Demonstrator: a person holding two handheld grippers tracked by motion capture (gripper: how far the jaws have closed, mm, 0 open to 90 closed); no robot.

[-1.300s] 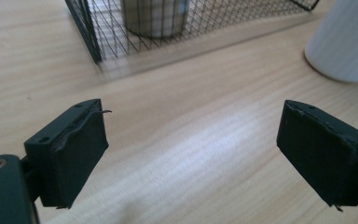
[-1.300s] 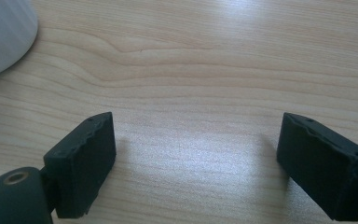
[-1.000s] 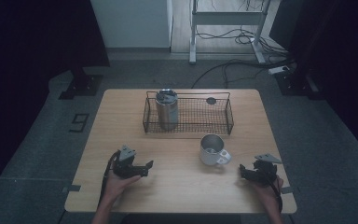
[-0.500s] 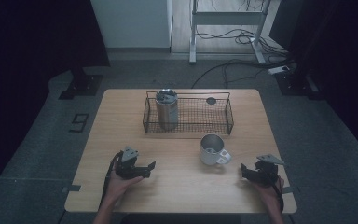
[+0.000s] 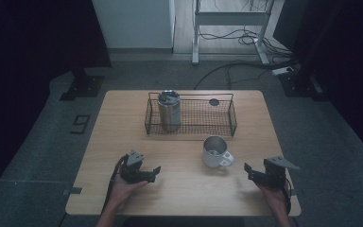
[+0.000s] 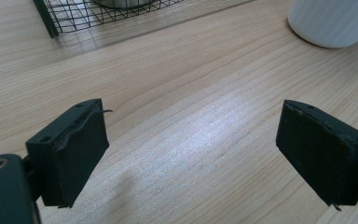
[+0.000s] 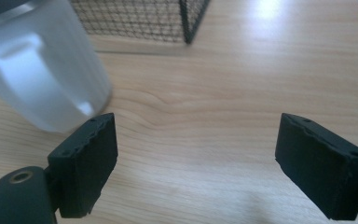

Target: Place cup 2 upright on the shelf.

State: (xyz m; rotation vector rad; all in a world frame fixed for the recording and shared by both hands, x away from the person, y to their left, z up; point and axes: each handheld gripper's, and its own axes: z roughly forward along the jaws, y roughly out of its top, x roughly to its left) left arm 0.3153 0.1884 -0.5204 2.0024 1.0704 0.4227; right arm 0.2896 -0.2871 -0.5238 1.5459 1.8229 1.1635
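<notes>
A white mug point(image 5: 215, 152) with its handle toward the front right stands on the wooden table point(image 5: 184, 198), just in front of a black wire basket point(image 5: 203, 124). A steel tumbler point(image 5: 169, 111) stands upright in the basket's left end. My left gripper point(image 5: 154, 172) rests low at the front left, open, nothing between its jaws point(image 6: 193, 154). My right gripper point(image 5: 248, 171) sits at the front right, open and empty point(image 7: 196, 163). The mug point(image 7: 42, 74) shows close on the left of the right gripper view, and its base point(image 6: 331, 21) at the top right of the left gripper view.
A small dark round object point(image 5: 214, 102) lies in the basket's back right part. The basket's corner point(image 7: 189, 21) stands ahead of my right gripper, and its front edge point(image 6: 74, 16) ahead of my left. Cables and a metal stand point(image 5: 229, 19) are on the floor beyond the table.
Both grippers have shifted only slightly near the front edge. The mug, tumbler and basket stay where they were.
</notes>
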